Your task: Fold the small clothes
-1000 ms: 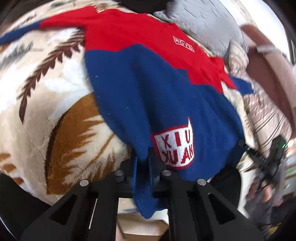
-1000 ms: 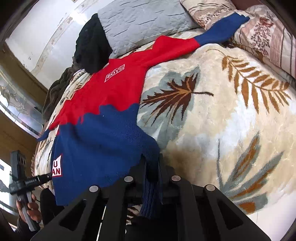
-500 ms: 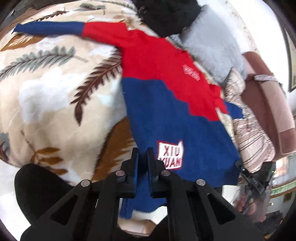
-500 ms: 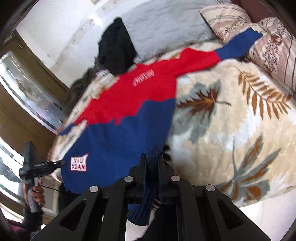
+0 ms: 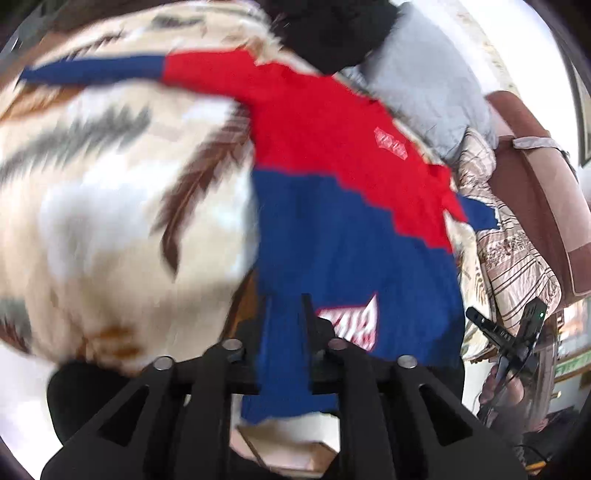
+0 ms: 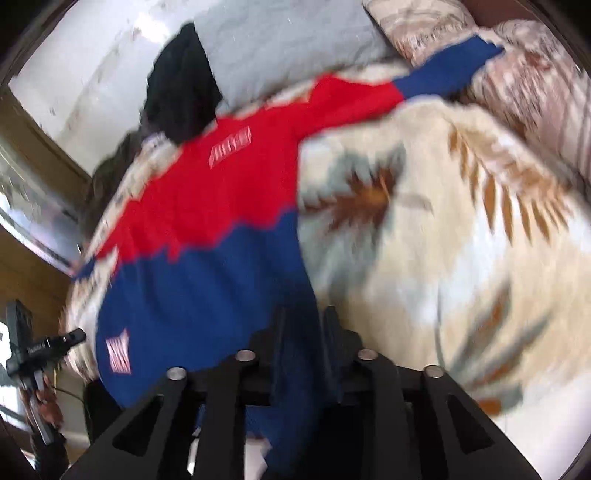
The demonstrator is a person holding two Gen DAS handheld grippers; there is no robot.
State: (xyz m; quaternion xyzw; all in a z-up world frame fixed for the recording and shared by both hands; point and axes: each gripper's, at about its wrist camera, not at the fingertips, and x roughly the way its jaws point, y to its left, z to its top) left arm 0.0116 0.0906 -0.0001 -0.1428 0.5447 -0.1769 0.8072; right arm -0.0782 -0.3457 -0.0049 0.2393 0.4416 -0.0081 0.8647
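Note:
A red and blue sweater (image 5: 332, 229) lies spread on the leaf-patterned blanket (image 5: 110, 221), sleeves stretched out, its blue hem hanging over the bed's near edge. My left gripper (image 5: 286, 306) is at the hem near the white patch; its jaws are opening, with blue fabric hanging loose between them. In the right wrist view the sweater (image 6: 207, 266) reaches down to my right gripper (image 6: 301, 317) at the hem's other corner. Those jaws are opening too, with blue cloth loose between them. Both views are blurred.
A grey pillow (image 5: 424, 81) and a black garment (image 5: 332, 29) lie beyond the sweater's collar. Patterned pillows (image 6: 535, 81) sit under one blue cuff. A brown upholstered headboard (image 5: 535, 184) stands at the right. A hand holds the other gripper (image 6: 33, 350) at the bed's edge.
Both pairs of jaws, pinched tight on the blue hem before, now stand apart with the cloth slack between them. The sweater lies flatter and farther onto the bed.

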